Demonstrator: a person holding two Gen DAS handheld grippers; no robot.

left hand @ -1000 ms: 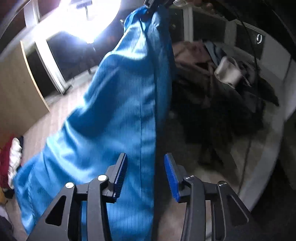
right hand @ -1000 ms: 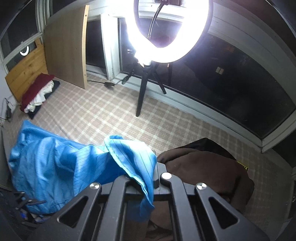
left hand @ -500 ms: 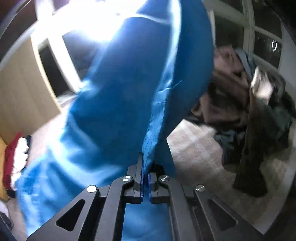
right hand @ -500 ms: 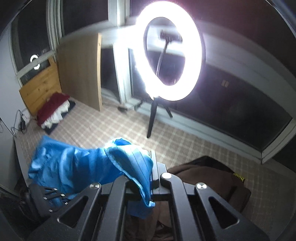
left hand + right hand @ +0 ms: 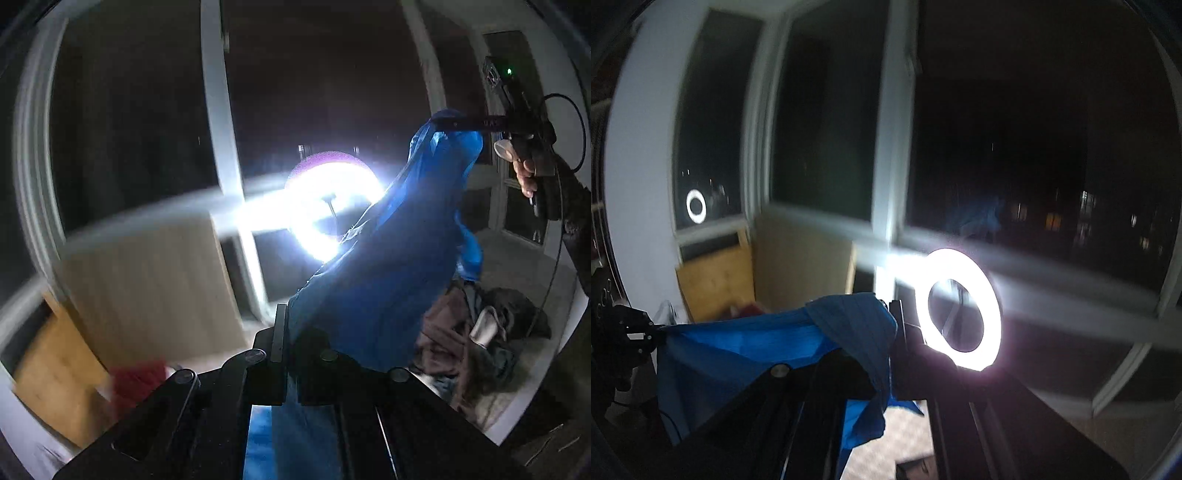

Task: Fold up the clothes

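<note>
Left wrist view shows my left gripper (image 5: 286, 332) clamped tight on an edge of the blue garment (image 5: 384, 266), jaws together with the cloth running out between them. From there the fabric climbs up and to the right to my right gripper (image 5: 448, 123), which pinches another part of it high in the air; the hand (image 5: 528, 173) behind it grips the handle. The right wrist view agrees: that gripper's jaws are closed on a bunched fold of the garment (image 5: 849, 332), and the cloth stretches off to the left, where the other gripper (image 5: 653, 332) has the far end.

So the garment is off the floor, hanging between the two grippers, fairly taut along its upper edge and sagging below. Behind it glares the ring light (image 5: 960, 310), and a pile of dark clothes (image 5: 476, 332) lies on the floor to the right.

I judge this as the spreading step: the piece is picked up and being opened out before any fold. The frames are blurred, so I cannot tell which edge or corner each gripper has. Next, I would keep both grips firm, pull the span level and flat, then lower it onto open floor away from the pile so the first fold can be made cleanly.
</note>
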